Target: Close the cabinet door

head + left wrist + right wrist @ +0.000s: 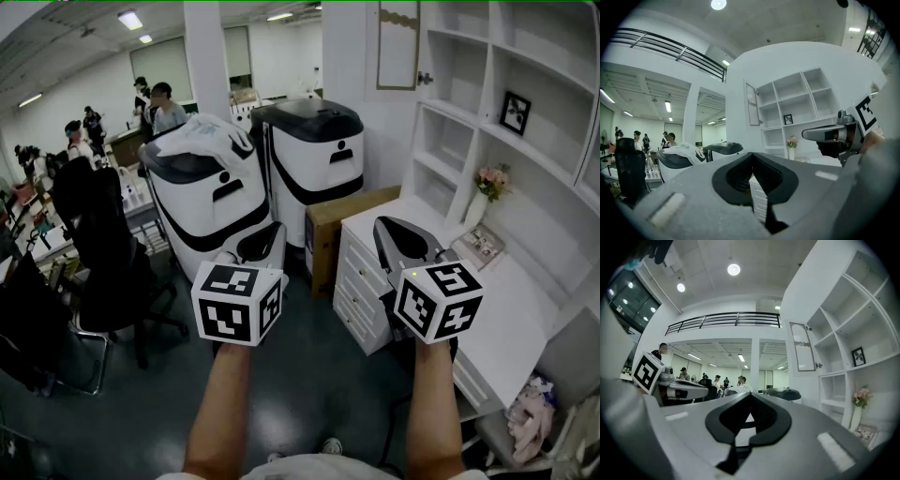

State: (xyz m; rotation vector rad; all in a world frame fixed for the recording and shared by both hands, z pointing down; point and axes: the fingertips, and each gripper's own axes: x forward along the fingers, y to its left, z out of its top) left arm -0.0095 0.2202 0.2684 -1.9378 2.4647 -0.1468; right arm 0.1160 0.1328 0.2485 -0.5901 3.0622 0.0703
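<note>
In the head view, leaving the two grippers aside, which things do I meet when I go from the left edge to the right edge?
black office chair → white-and-black machine with a cloth on top → second white-and-black machine → open cabinet door → vase of pink flowers

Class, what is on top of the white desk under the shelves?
A vase of pink flowers and a flat frame; the right claw covers part of the desk.

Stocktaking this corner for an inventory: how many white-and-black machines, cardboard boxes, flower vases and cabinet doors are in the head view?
White-and-black machines: 2
Cardboard box: 1
Flower vase: 1
Cabinet door: 1
Total: 5
</note>
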